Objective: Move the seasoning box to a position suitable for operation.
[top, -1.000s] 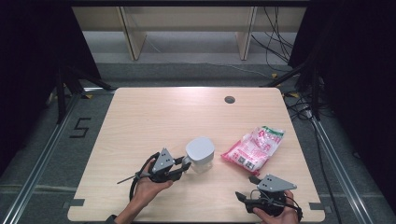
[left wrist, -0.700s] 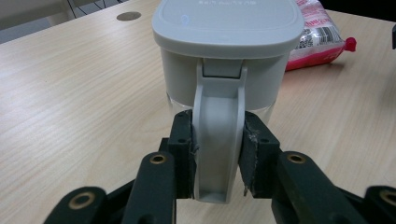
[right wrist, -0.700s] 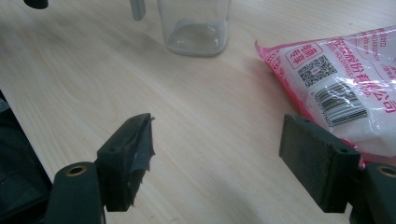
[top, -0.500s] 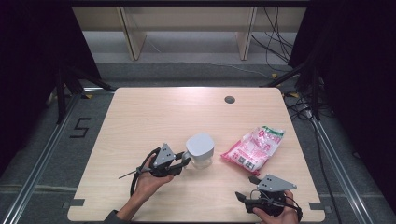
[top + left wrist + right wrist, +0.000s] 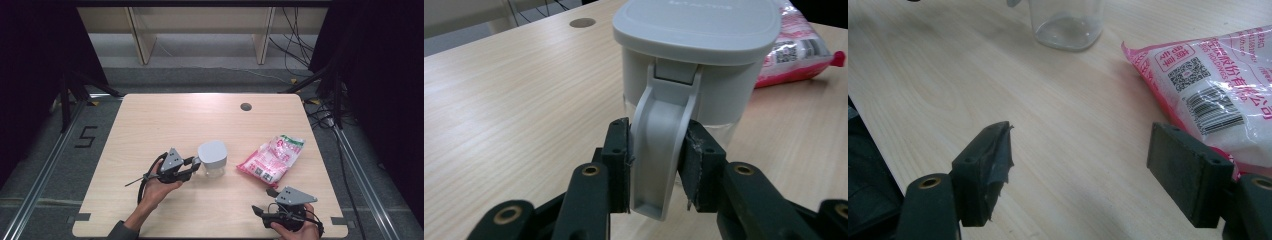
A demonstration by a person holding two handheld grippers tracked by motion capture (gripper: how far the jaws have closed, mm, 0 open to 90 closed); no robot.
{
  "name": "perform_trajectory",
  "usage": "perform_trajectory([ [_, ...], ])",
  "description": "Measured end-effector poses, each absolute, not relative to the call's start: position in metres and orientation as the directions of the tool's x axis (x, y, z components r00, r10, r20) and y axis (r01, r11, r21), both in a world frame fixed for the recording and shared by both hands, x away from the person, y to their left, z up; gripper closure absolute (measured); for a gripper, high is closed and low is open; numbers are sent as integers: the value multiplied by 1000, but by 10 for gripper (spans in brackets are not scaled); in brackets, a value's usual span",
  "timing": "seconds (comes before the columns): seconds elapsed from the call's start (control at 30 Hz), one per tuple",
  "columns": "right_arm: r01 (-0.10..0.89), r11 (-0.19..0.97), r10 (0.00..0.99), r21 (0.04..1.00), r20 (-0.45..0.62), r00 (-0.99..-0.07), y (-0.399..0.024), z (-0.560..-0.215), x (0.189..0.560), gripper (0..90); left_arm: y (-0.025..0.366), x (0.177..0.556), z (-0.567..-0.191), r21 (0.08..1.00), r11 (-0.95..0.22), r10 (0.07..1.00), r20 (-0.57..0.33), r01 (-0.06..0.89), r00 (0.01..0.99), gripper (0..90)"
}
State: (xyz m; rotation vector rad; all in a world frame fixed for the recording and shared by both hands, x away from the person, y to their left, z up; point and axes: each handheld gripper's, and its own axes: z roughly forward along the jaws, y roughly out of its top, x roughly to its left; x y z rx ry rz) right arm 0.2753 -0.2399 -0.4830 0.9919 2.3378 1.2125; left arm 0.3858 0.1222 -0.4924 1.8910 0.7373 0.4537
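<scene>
Pale wood table (image 5: pixel 150 125) carries everything. Next in size, the pink bag (image 5: pixel 272 159) lies flat just past the right gripper's (image 5: pixel 1080 165) far jaw — those jaws stand wide apart, nothing between them. The clear jug (image 5: pixel 684 95) with its grey lid (image 5: pixel 696 22) stands upright straight ahead of the left gripper (image 5: pixel 656 165). Smallest, the jug's grey handle (image 5: pixel 661 150) sits between the left jaws — both pads press its sides, having just eased slightly wider.
</scene>
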Motion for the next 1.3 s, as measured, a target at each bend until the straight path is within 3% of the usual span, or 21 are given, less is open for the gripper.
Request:
perform_trajectory([
  [0.17, 469, 373, 722, 800, 67, -688, -239, -483, 273, 269, 124, 391, -493, 910, -303, 680, -3, 284, 733, 675],
  [0.87, 441, 382, 710, 812, 48, -703, -243, -484, 276, 269, 124, 392, -493, 909, -335, 604, 5, 248, 797, 685],
  [0.9, 448, 384, 707, 807, 55, -705, -243, -484, 276, 268, 126, 395, -493, 907, -357, 596, 36, 225, 802, 684],
  [0.97, 447, 383, 704, 808, 57, -708, -243, -484, 276, 268, 124, 395, -493, 907, -332, 614, 1, 257, 789, 683],
  [1.13, 447, 384, 703, 808, 58, -709, -243, -484, 276, 267, 124, 398, -492, 904, -359, 609, 37, 233, 793, 685],
  [1.23, 442, 390, 711, 808, 41, -702, -244, -484, 276, 267, 122, 398, -493, 907, -337, 618, 9, 254, 786, 686],
  [1.3, 483, 363, 728, 797, 81, -681, -242, -483, 272, 267, 123, 398, -493, 905, -343, 609, 12, 250, 793, 688],
])
